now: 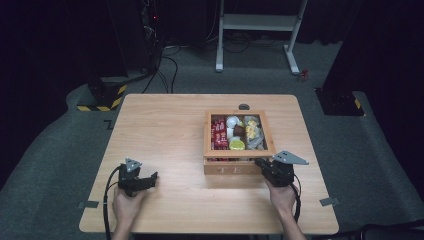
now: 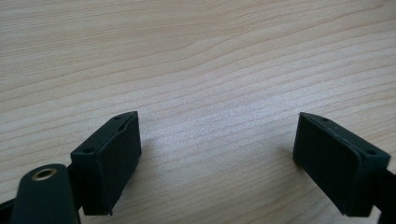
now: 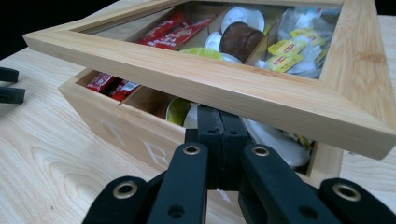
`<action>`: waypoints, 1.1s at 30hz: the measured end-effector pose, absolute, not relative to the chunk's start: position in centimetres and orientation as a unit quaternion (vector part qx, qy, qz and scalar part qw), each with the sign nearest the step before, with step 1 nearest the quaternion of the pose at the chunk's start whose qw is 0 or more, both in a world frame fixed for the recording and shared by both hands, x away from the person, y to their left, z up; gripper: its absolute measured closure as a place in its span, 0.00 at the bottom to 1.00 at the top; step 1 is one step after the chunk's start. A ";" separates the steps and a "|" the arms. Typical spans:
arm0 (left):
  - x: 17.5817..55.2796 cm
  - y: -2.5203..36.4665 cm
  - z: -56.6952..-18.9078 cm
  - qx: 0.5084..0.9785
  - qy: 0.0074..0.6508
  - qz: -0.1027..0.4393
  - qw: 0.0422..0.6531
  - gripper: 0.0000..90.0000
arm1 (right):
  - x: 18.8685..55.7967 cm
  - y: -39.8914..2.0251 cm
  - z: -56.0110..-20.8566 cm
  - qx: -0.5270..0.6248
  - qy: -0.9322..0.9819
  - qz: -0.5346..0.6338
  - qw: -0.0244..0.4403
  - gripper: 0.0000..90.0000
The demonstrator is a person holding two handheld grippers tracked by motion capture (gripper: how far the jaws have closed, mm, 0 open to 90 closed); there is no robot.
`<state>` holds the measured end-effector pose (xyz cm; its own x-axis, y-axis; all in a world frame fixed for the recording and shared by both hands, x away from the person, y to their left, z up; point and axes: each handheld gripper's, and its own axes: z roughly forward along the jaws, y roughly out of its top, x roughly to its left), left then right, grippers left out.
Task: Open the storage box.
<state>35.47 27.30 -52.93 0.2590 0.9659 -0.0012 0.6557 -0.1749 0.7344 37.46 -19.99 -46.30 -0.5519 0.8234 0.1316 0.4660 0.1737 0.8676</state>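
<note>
Bare table [image 1: 165, 125] surrounds left gripper [image 1: 150, 178], jaws wide, empty; right gripper [image 3: 219, 135] closed under box lid [image 3: 196, 77].

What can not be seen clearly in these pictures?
- Right gripper view: the right claw tips go under the raised lid of the tea box; whether they touch it is hidden.
- Right gripper view: the box lettering is cut off by the claw's arms.
- High view: the packets in the box are too small to read.
- Left gripper view: the left claw is open over bare table.
</note>
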 end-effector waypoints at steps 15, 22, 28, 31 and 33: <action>35.5 27.3 -52.9 0.727 0.557 0.244 0.320 0.18 | 38.1 -20.1 -44.8 0.430 0.745 0.466 0.205 1.00; 35.5 27.3 -52.9 0.729 0.554 0.243 0.320 0.18 | 38.4 -20.0 -43.9 0.430 0.746 0.461 0.214 1.00; 35.5 27.3 -52.9 0.730 0.553 0.243 0.320 0.18 | 38.9 -19.9 -42.7 0.426 0.745 0.462 0.224 1.00; 35.4 27.3 -52.9 0.729 0.555 0.243 0.320 0.19 | 39.1 -20.0 -42.3 0.428 0.743 0.466 0.221 1.00; 35.4 27.3 -52.9 0.729 0.555 0.244 0.320 0.19 | 39.2 -20.0 -42.2 0.427 0.743 0.465 0.221 1.00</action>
<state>35.45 27.29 -52.91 0.2661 0.9639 0.0003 0.6524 -0.1803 0.7361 39.22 -19.99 -42.16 -0.5373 0.8406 0.0680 0.4290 0.2030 0.8802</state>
